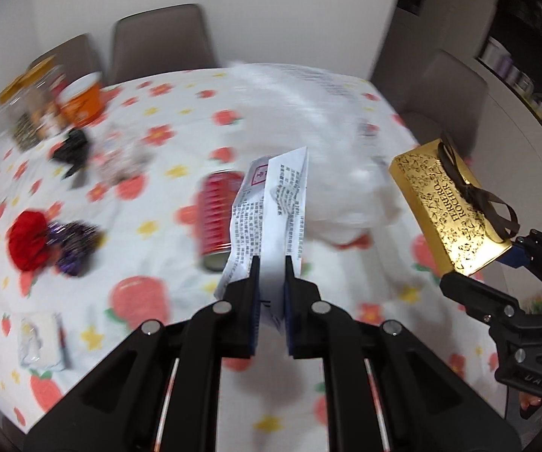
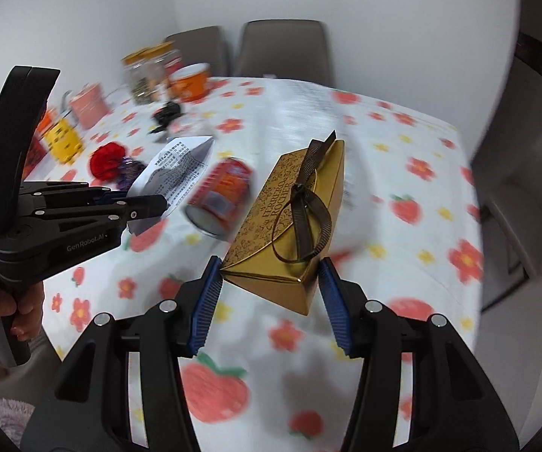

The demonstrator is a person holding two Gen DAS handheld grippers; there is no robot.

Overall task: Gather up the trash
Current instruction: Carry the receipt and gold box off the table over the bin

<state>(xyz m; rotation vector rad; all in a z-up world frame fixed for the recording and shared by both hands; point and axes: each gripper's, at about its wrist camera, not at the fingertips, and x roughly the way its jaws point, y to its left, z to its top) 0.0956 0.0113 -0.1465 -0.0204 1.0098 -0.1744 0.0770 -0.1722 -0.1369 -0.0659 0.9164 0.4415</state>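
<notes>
White walls and grey-brown chairs (image 2: 284, 51) ring the table (image 2: 414, 226), which wears a white cloth printed with red flowers, yellow stars and peachy fruit. Most of it is smeared with blur. Across the middle of the cloth lies a big white plastic bag (image 1: 319, 120), pale and printed, too blurred for me to read.

At the far end a cluster of jars with gold lids (image 2: 150, 71) stands beside an orange-and-white cup (image 2: 191, 83), with a pink mug (image 2: 88, 103) and a yellow container (image 2: 63, 139) nearby. A red can (image 2: 222, 196) lies on its side on the cloth, open end toward me. Left of it sit a red crumpled lump (image 1: 29, 239) touching a purple shiny wrapper (image 1: 77, 245), and further off a small black object (image 1: 71, 147) I can't make out. A clear packet (image 1: 43, 339) rests near my edge.

In my right gripper (image 2: 271, 286) I've got the gold Ferrero Rocher box (image 2: 297, 211) with its brown ribbon (image 2: 304, 222) — blue pads pressed on its near end, the box raised clear above the cloth. My left gripper (image 1: 272, 263) is clamped tight on a folded printed paper leaflet (image 1: 271, 203), which sticks up past the fingertips — my hand (image 2: 3, 301) is wrapped round the handle.
</notes>
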